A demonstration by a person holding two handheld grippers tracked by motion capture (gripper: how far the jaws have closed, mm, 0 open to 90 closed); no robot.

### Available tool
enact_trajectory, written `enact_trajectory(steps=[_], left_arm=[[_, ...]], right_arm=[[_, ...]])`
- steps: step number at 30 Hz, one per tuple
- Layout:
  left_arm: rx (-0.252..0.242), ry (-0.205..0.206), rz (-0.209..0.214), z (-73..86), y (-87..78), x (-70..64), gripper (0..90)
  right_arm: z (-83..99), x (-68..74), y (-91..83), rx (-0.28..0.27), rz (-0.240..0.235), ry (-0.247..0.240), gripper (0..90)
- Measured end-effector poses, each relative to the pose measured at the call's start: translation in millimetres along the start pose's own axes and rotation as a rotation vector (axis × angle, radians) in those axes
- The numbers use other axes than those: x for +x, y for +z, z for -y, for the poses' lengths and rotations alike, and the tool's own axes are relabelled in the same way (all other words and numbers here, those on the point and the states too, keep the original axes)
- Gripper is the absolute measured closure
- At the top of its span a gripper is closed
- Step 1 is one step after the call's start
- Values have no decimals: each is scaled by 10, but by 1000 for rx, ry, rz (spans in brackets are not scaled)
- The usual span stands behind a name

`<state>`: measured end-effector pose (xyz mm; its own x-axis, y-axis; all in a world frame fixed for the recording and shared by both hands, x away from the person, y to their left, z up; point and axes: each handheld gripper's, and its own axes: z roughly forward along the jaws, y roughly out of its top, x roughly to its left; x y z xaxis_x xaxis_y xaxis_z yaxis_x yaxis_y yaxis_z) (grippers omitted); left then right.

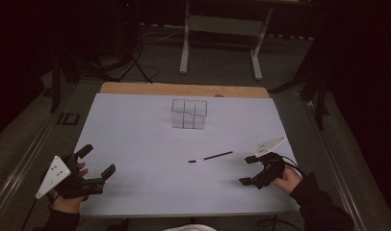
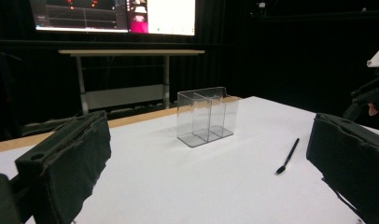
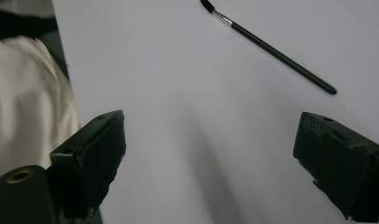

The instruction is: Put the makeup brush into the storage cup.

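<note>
Two grippers rest at the near edge of the table [image 1: 136, 120], which is covered by a white sheet with a strip of bare wood along its far edge. The left gripper [image 1: 98, 160] sits at the near left corner, held in the person's left hand [image 1: 71, 190]; its jaws are spread wide with nothing between them, and in the left gripper view both black pads frame bare white surface. The right gripper [image 1: 248, 170] is at the near right, held in the right hand [image 1: 287, 180] that comes out of a dark sleeve [image 1: 321, 207]; its jaws are likewise spread wide and hold nothing, and the right gripper view shows only white table between them.

A thin black brush [image 1: 210, 157] lies flat on the sheet, between the two grippers but nearer the right one, apart from both. Its bristle tip points toward the left side, and the handle runs toward the right gripper. In the right gripper view the brush [image 3: 267, 45] lies beyond the open jaws, untouched.

A clear plastic organizer [image 1: 188, 114] with several compartments stands upright toward the far middle of the table, well apart from the brush and both grippers; the compartments look empty.

A lit screen [image 2: 117, 16] glows behind the table in the left gripper view, but its writing is too small to read. No labels or brands can be read anywhere.
</note>
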<state>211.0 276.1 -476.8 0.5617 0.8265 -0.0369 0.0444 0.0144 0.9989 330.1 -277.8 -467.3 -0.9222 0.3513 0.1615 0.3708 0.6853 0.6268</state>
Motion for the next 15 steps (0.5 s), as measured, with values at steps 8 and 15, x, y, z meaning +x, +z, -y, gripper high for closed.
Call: enact_trajectory(steps=[8, 15], left_arm=[[-1, -1, 0, 0, -4, 3, 6], [-1, -2, 3, 0, -7, 5, 6]], right_arm=[[-98, 4, 50, 100, -79, -63, 103], [-199, 52, 120, 217, -106, -158, 103]])
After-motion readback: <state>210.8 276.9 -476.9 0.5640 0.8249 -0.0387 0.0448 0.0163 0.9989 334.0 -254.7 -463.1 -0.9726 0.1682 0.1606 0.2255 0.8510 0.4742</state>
